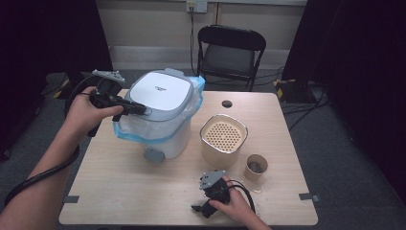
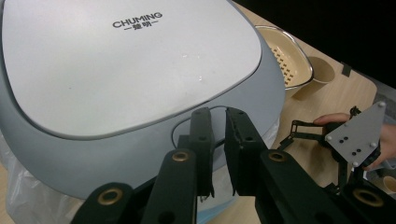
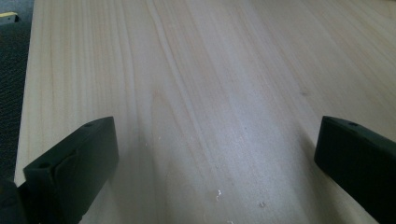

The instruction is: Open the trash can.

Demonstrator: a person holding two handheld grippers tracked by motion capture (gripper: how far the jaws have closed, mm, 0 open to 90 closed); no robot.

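Grey-lidded and lined with a pale blue bag, a white pedal bin (image 1: pixel 160 112) stands near the far left of a light wooden desk (image 1: pixel 124 187), its lid down and its foot pedal facing the person. The left gripper (image 1: pixel 139 109) meets the bin at the lid's front edge; in the left gripper view its jaws stand narrow, a slim gap between them, on either side of a thin wire loop (image 2: pixel 215 112) at the lid's rim, though whether they actually pinch it cannot be told. The left hand (image 1: pixel 88 115) holds that gripper just left of the bin.

Right of the bin sits a cream container with a perforated insert (image 1: pixel 223 139), and beyond that, farther from the bin, a brown paper cup (image 1: pixel 256 167). The right gripper (image 1: pixel 201 208) lies low on the desk in front of the bin, toward the person, the right hand (image 1: pixel 237 206) around it; the right gripper view shows its jaws spread wide over bare wood, holding nothing. A black folding chair (image 1: pixel 231 55) stands behind the bin, past the desk's far edge.
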